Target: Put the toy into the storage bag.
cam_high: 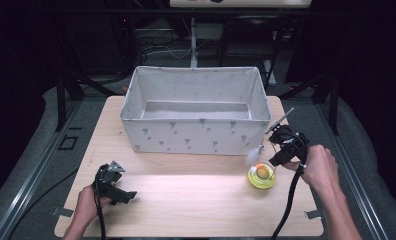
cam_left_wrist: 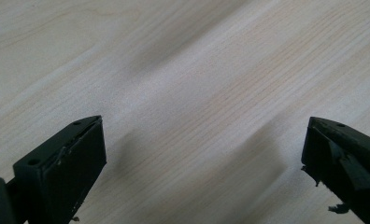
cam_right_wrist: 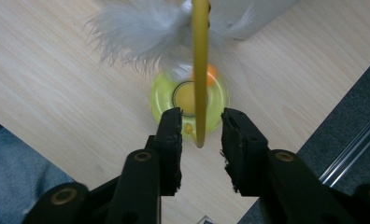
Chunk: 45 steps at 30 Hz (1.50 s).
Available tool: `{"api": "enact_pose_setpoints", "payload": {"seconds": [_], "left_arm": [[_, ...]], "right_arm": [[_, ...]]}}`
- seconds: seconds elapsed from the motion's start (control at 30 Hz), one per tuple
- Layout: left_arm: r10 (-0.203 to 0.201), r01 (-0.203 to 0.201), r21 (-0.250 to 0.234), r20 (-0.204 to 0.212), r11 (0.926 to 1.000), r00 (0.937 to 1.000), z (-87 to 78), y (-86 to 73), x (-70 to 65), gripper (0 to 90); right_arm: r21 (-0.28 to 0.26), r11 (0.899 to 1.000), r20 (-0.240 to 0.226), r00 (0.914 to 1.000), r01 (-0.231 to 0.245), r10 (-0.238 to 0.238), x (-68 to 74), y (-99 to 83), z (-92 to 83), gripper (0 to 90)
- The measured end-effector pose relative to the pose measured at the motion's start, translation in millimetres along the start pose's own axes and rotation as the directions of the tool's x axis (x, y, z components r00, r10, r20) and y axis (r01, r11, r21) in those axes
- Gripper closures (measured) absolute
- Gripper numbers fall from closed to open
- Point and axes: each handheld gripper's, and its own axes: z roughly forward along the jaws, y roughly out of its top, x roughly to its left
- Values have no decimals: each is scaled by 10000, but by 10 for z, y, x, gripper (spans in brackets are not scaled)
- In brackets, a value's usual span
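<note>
Right gripper view: right claw (cam_right_wrist: pixel 201 130) straddles yellow wand (cam_right_wrist: pixel 200 70), untouched.

The table (cam_high: pixel 186 200) is pale wood, matt, with fine straight grain. The bin (cam_high: pixel 193 135) looks like soft grey cloth, printed. The toy (cam_right_wrist: pixel 188 99) has a glossy yellow plastic base, a smooth yellow rod and fluffy white feathers. The pads (cam_right_wrist: pixel 174 140) are matt black, scuffed.

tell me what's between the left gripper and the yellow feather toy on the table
Only bare wooden table: the high view shows nothing lying between the left gripper and the yellow feather toy.
</note>
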Motion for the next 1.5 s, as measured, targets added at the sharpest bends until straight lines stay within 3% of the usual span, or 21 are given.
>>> {"api": "enact_pose_setpoints", "payload": {"seconds": [0.33,0.7,1.2,1.5], "left_arm": [[0,0,12,0,10000,10000,0,0,1,0],[15,-15,-5,-8,10000,10000,-2,1,2,0],[0,0,-10,-11,10000,10000,-2,1,2,0],[13,-13,-9,-8,10000,10000,-3,0,3,0]], "right_arm": [[270,9996,5,10000,75,-76,9,30,-8,874],[108,9998,40,9999,159,-159,30,93,-25,880],[-234,9993,95,9995,303,-301,57,136,-198,881],[-82,9988,115,9987,490,-489,75,205,-248,880]]}}
